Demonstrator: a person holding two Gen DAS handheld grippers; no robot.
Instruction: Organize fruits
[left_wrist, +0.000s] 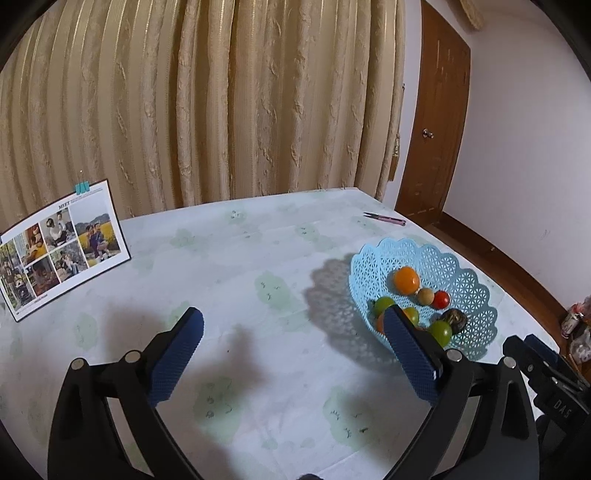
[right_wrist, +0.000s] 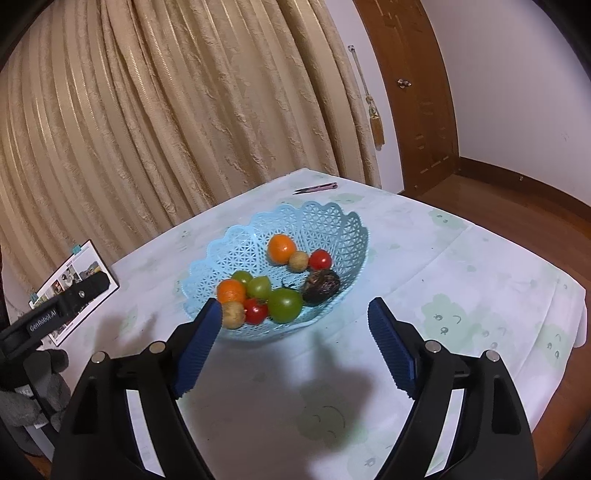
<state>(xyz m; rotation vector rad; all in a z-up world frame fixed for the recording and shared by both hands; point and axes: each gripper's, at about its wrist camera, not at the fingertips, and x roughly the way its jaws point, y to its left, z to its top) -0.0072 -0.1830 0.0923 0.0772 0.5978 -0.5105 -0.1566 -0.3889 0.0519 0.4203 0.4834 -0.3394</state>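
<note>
right hand-held gripper (right_wrist: 295, 314) agape, basket (right_wrist: 332, 221) just ahead

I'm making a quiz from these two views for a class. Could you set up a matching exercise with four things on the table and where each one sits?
Things:
1. dark wrinkled fruit
2. pink snips
3. photo calendar
4. left tongs

Places:
A. standing near the curtain, a teal clip on its top edge
B. inside the blue basket
C. open above the tablecloth, holding nothing
D. lying on the cloth beyond the basket, near the table's far edge

Pairs: 1-B, 2-D, 3-A, 4-C
</note>
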